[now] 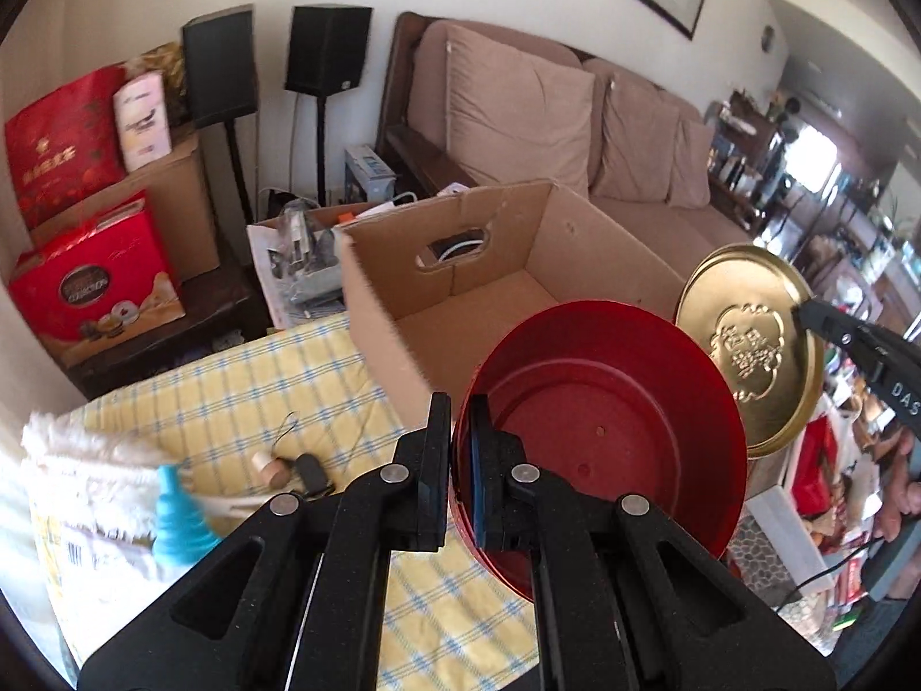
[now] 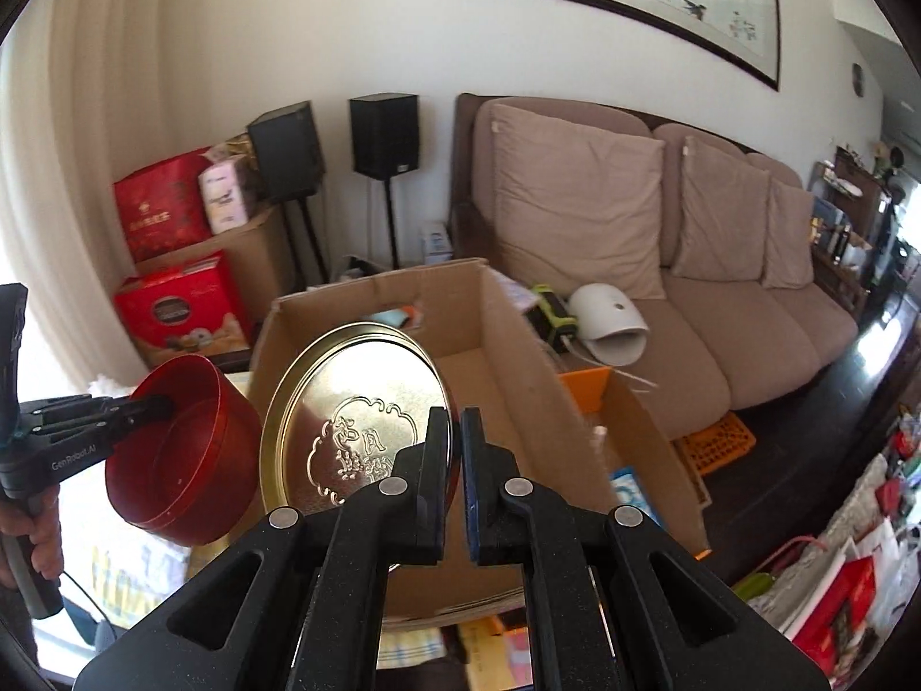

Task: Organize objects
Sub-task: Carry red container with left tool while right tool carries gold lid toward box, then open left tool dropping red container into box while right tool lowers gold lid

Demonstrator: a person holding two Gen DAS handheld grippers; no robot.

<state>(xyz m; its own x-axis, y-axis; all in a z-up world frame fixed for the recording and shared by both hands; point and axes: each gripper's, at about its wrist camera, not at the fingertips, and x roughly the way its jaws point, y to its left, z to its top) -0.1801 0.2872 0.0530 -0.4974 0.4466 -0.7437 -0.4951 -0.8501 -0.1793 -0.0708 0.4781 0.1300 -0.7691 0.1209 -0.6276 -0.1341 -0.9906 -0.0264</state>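
Gleaming gold embossed lid (image 2: 351,420), tilted.

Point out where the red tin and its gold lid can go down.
The cardboard box has a bare floor between its four walls: the roomiest spot. The yellow checked cloth is free between the box and the white towel; nearer the left gripper, small items crowd it.
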